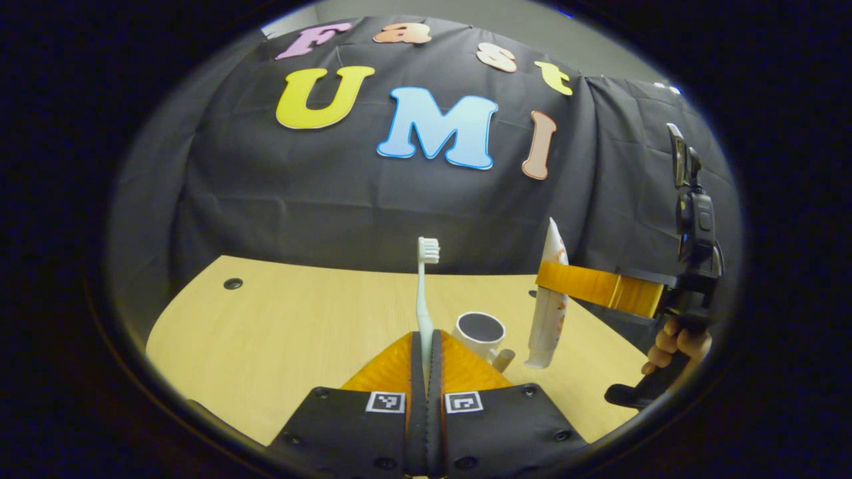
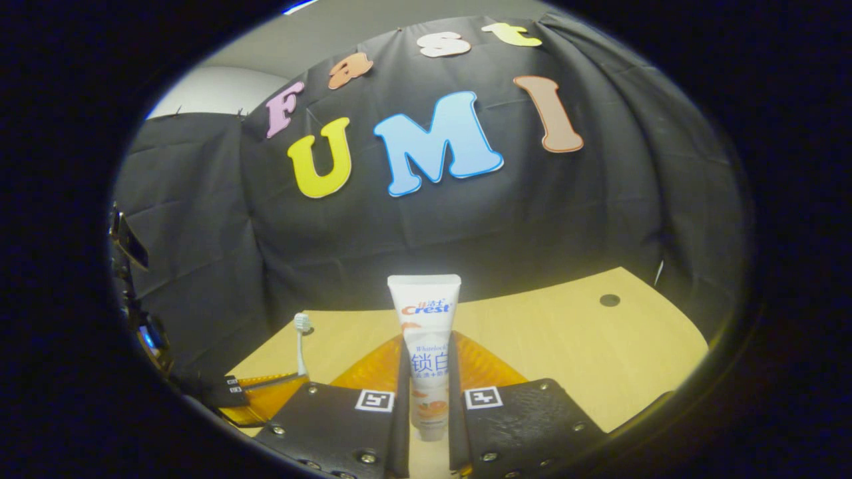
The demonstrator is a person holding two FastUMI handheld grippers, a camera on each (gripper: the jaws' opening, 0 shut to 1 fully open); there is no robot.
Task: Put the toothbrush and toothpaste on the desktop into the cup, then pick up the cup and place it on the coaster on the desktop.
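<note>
A staged recording booth, not a lived-in home: a black cloth wall (image 2: 466, 219) hangs in creases behind a pale wood-grain counter (image 1: 279, 319) with round cable holes (image 1: 233, 283), and a plain grey room wall (image 2: 373, 33) rises above the cloth's top edge.

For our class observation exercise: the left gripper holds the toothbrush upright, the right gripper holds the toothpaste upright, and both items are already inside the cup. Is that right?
Not quite. Neither item is in the cup yet. The left gripper view shows it standing empty on the desk, with the toothbrush and toothpaste held above the desktop. The rest holds: the left gripper and right gripper grip them upright.
</note>
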